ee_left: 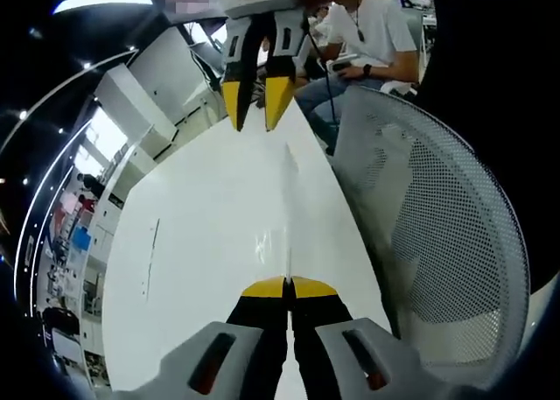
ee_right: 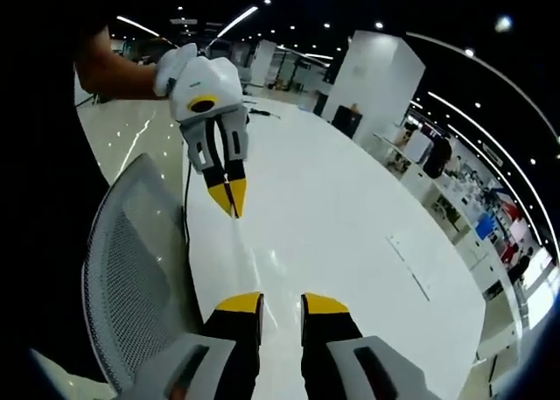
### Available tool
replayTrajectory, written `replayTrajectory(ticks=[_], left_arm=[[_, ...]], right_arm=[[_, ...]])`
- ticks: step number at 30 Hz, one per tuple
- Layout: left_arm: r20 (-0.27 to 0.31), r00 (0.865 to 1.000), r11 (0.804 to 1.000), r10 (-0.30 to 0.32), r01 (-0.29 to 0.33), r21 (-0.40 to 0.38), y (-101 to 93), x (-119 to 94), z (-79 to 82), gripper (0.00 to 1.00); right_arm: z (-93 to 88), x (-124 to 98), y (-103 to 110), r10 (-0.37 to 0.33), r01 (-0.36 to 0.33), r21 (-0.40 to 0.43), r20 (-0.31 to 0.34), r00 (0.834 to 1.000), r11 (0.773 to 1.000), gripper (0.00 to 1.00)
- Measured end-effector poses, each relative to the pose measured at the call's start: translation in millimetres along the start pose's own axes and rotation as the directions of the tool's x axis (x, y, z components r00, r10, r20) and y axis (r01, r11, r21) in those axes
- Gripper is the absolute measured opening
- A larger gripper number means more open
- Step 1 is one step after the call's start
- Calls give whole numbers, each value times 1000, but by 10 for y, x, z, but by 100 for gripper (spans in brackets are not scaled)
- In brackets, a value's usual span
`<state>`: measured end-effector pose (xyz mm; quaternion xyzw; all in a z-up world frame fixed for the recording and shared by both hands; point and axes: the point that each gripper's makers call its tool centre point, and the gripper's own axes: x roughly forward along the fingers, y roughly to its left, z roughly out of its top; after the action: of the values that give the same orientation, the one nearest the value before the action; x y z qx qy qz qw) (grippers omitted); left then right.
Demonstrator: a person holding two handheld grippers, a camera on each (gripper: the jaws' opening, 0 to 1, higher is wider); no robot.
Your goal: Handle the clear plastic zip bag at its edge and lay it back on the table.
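the clear zip bag (ee_left: pixel 278 242) is a faint glint on the white surface (ee_left: pixel 201 242), its outline too transparent to trace.

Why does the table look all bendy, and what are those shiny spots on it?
Left gripper view: the fisheye lens curves the white table and the mesh chair; a faint glint sits just ahead of the shut jaws. Right gripper view: the table bows too, and ceiling lights show as bright spots on its glossy top.
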<state>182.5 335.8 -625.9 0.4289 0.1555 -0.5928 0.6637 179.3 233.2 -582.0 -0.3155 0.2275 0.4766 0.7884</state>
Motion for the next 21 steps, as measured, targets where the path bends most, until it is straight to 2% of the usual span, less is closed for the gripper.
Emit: replayTrajectory(ticks=[21], left_arm=[[16, 1000, 1000, 15, -15, -7, 26, 4, 77, 0]], right_arm=[[-89, 303, 137, 68, -68, 9, -19, 997, 998, 14]])
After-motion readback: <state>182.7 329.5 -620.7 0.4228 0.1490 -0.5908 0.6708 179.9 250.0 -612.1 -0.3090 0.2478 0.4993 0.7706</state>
